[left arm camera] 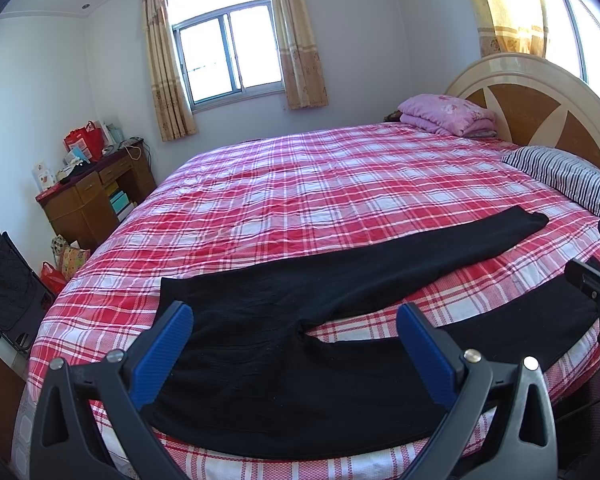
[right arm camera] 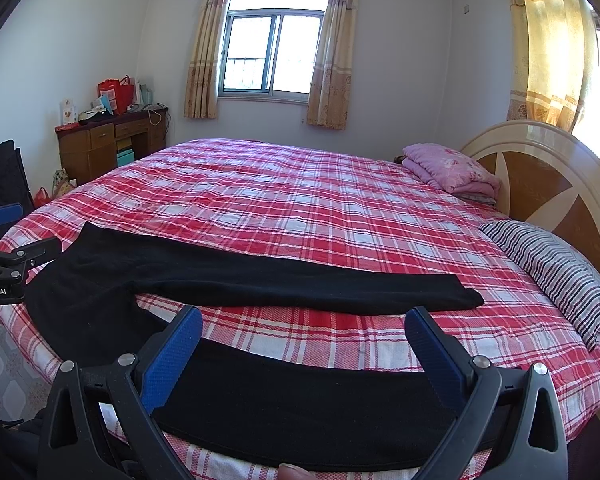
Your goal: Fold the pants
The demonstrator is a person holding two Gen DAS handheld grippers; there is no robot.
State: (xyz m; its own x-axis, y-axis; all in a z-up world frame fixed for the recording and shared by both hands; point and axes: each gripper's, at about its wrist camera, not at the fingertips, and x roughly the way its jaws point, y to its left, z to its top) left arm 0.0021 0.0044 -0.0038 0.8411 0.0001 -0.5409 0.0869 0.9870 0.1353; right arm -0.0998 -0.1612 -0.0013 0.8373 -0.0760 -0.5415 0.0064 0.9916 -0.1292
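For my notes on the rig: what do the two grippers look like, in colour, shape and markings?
Both look alike. The left gripper and the right gripper each have a black plastic frame with triangular cut-outs, silver round bolts, and two curved fingers with blue ribbed pads. In the right wrist view, the left gripper's side shows white lettering ending in "Robot.AI".

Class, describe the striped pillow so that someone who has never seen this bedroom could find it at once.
Start at the big bed with the red checked cover and look to its rounded headboard. The striped pillow lies against it; unlike the folded pink quilt beyond, it has dark and white stripes.
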